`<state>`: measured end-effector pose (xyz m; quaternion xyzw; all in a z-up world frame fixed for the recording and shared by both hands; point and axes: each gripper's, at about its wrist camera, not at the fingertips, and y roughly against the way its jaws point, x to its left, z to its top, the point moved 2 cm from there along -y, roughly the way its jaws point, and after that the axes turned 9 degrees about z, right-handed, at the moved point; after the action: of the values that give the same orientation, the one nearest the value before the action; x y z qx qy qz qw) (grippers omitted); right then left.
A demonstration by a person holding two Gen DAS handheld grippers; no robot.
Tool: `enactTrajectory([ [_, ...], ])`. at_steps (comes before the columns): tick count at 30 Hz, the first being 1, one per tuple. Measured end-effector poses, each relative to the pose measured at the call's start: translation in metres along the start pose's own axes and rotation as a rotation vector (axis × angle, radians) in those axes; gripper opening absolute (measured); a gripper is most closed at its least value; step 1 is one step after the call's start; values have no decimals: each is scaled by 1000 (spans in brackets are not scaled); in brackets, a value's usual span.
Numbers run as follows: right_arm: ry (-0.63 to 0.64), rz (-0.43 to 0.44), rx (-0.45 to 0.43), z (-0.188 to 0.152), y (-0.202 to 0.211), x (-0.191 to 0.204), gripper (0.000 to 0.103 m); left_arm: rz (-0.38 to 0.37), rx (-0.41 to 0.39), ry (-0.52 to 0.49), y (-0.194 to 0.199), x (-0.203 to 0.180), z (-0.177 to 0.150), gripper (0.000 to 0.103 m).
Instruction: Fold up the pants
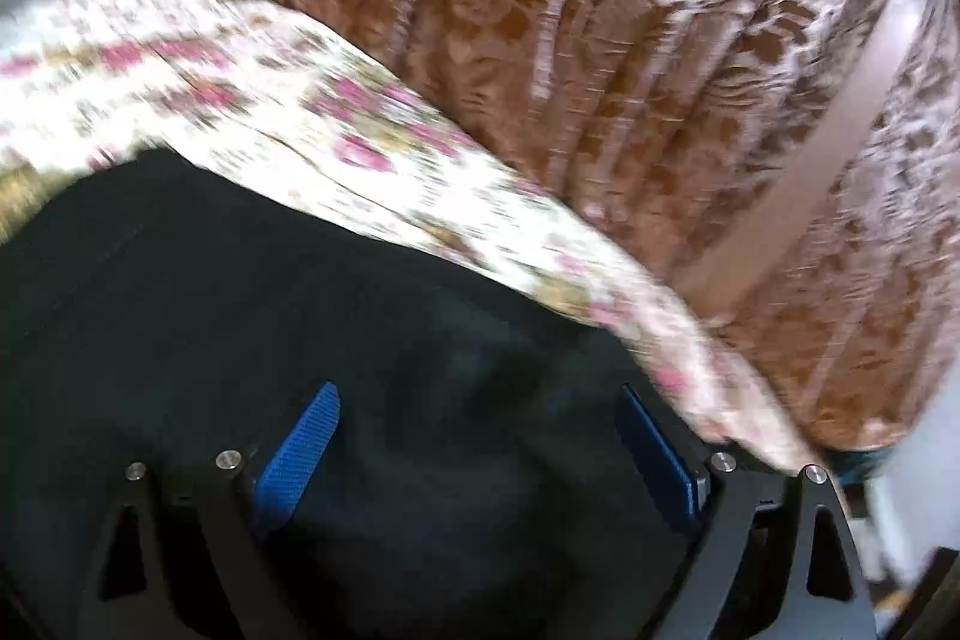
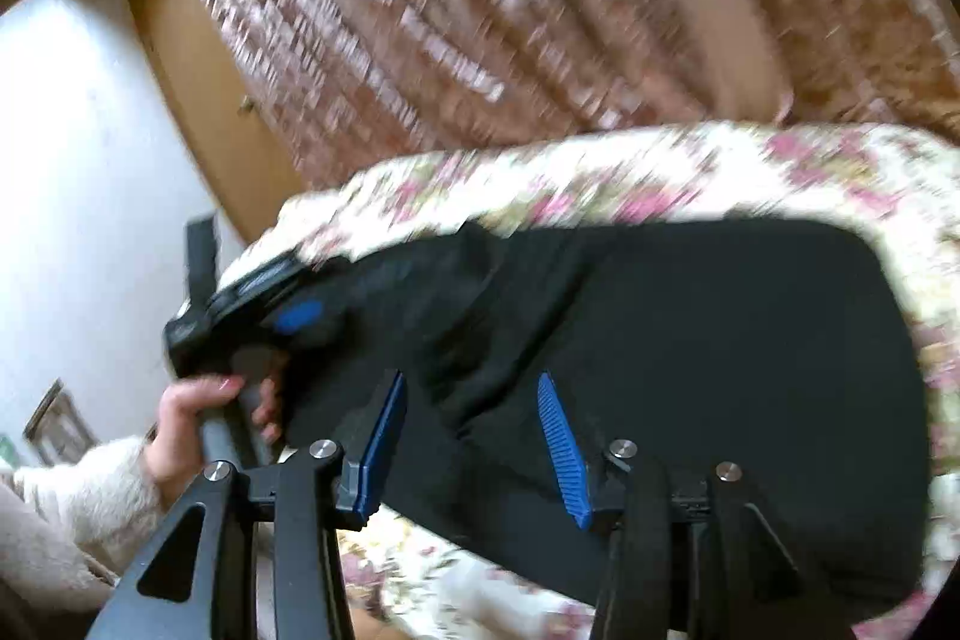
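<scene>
A patterned brown curtain [image 1: 630, 40] fills the upper part of both views, hanging in vertical pleats behind the bed. Below it lies one floral bedspread [image 2: 600, 184], cream with pink flowers, crossing the right wrist view as a band from centre left to the right edge.

On the bedspread lies one pair of black pants [image 2: 690, 340], spread flat. In the right wrist view its long axis runs across the frame, from the left tool at centre left to a rounded end at the right edge; which end is the waist cannot be told. In the left wrist view the same dark cloth [image 1: 240, 310] fills the lower half of the frame.

There are two tools. The right tool [image 2: 474, 448], at lower centre, has its blue pads apart above the pants, nothing pinched between them. The left tool [image 1: 480, 448] has its pads spread wide over the black cloth, also released. In the right wrist view a hand [image 2: 192, 424] in a cream fuzzy sleeve [image 2: 84, 490], at lower left, grips the left tool's handle.

No containers appear.
</scene>
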<state>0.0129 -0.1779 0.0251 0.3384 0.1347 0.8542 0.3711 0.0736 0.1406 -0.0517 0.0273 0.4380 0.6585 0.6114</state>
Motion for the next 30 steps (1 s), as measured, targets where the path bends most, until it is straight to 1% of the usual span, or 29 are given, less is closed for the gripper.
enactTrajectory([
  [1, 2, -45, -36, 4, 13, -6, 46, -48, 20, 0, 4, -11, -4, 92],
  [3, -3, -136, -79, 11, 27, -20, 46, -141, 64, -22, 6, -33, -11, 92],
  [4, -13, -188, -94, 14, 32, -29, 46, -196, 107, -40, 5, -48, -16, 92],
  [5, -44, -257, -102, 18, 37, -45, 46, -224, 147, -56, 2, -60, -21, 91],
  [7, -115, -345, -105, 20, 43, -72, 46, -280, 232, -91, -6, -85, -33, 88],
  [8, -142, -357, -106, 19, 46, -80, 46, -294, 254, -105, -8, -93, -37, 87],
  [9, -184, -359, -107, 18, 49, -93, 45, -294, 272, -125, -12, -102, -43, 87],
  [10, -209, -358, -107, 15, 50, -101, 40, -283, 283, -142, -15, -107, -48, 87],
  [11, -228, -359, -100, 12, 50, -107, 36, -272, 295, -158, -19, -112, -51, 85],
  [13, -258, -346, -91, 4, 50, -115, 36, -250, 336, -188, -28, -119, -62, 77],
  [15, -279, -326, -82, -5, 47, -122, 36, -227, 357, -224, -33, -122, -71, 61],
  [17, -284, -317, -67, -13, 41, -127, 36, -203, 343, -275, -30, -126, -78, 56],
  [19, -287, -306, -84, -16, 38, -130, 36, -189, 337, -330, -29, -129, -85, 40],
  [20, -288, -301, -97, -18, 38, -131, 36, -194, 343, -345, -28, -130, -87, 25],
  [23, -275, -297, -103, -19, 36, -130, 36, -203, 334, -352, -16, -129, -87, 19],
  [26, -264, -299, -87, -18, 37, -129, 36, -235, 344, -275, -2, -123, -82, 18],
  [27, -266, -297, -87, -18, 37, -129, 36, -223, 349, -272, -2, -121, -83, 18],
  [29, -273, -289, -95, -18, 37, -130, 36, -164, 348, -318, -9, -117, -90, 18],
  [30, -270, -289, -98, -19, 36, -129, 36, -154, 342, -336, -14, -114, -95, 19],
])
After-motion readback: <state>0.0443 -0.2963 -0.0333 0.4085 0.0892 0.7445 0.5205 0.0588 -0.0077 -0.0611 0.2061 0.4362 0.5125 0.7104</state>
